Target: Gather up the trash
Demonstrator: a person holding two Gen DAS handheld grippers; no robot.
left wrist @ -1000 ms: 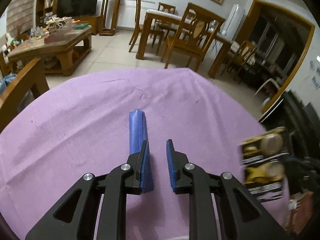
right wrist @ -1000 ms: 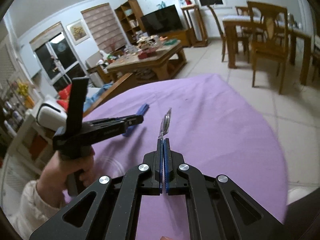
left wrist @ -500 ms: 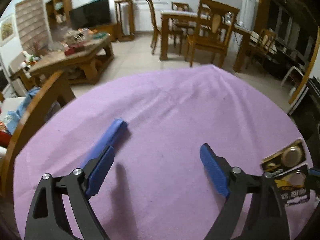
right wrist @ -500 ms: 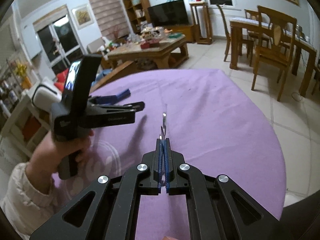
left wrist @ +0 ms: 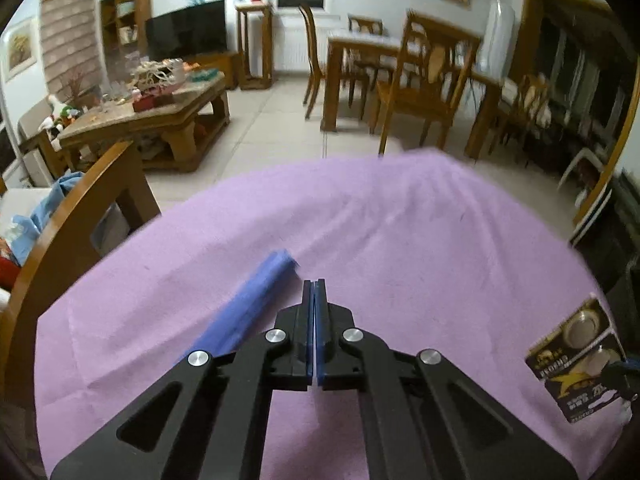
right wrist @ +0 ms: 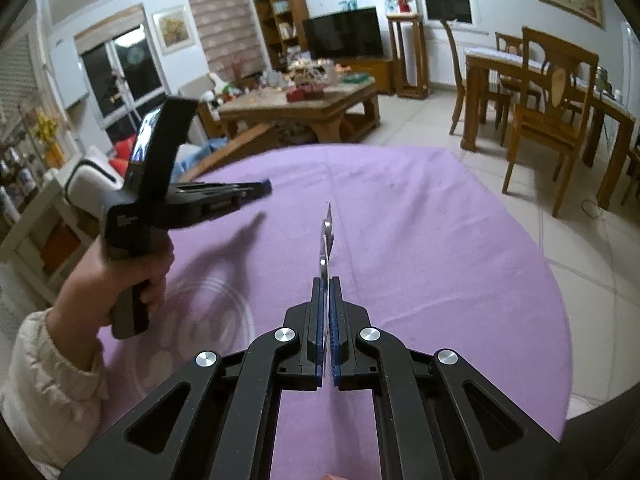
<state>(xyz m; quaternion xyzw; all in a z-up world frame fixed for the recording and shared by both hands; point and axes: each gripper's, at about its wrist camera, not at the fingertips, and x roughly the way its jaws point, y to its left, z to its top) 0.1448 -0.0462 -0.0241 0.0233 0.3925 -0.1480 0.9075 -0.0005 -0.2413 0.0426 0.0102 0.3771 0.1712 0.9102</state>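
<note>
On the purple tablecloth, your left gripper has just snapped its jaws together on nothing; the folded blue strip of plastic lies just beside its tips, not between them, probably a missed pinch. Your right gripper is clamped on the flat black-and-gold battery blister card, held edge-up, likely so it clears the cloth while carried off as trash.
</note>
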